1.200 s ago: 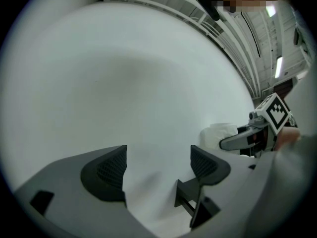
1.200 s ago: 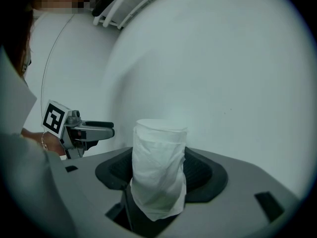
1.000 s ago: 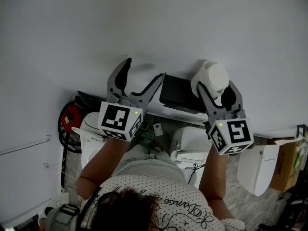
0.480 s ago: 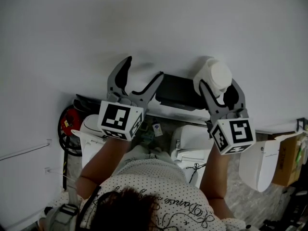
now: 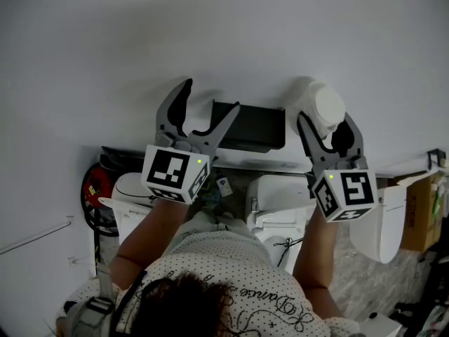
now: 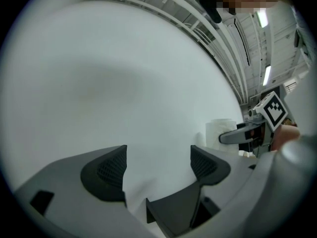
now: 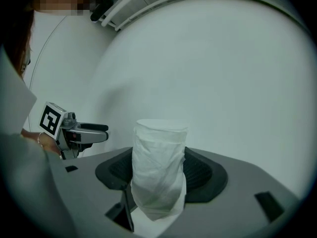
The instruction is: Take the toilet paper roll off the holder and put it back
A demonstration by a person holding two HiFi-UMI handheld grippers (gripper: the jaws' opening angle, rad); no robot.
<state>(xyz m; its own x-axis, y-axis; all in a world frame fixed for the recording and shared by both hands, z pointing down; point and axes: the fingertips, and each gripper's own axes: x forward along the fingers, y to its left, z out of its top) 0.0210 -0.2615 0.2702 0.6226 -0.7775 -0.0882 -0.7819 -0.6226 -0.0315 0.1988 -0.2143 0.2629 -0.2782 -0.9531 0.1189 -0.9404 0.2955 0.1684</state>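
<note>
Roll off; return to holder due next.
Right gripper (image 5: 325,123) clamps white toilet paper roll (image 5: 328,104) beside black wall holder's (image 5: 249,125) right end; left gripper (image 5: 209,98) empty, jaws apart.

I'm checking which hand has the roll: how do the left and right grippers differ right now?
The left gripper is open and empty; the right gripper is shut on the roll. In the head view, the left overlaps the edge of the black holder; the right is clear of it. Both point at the white wall.
</note>
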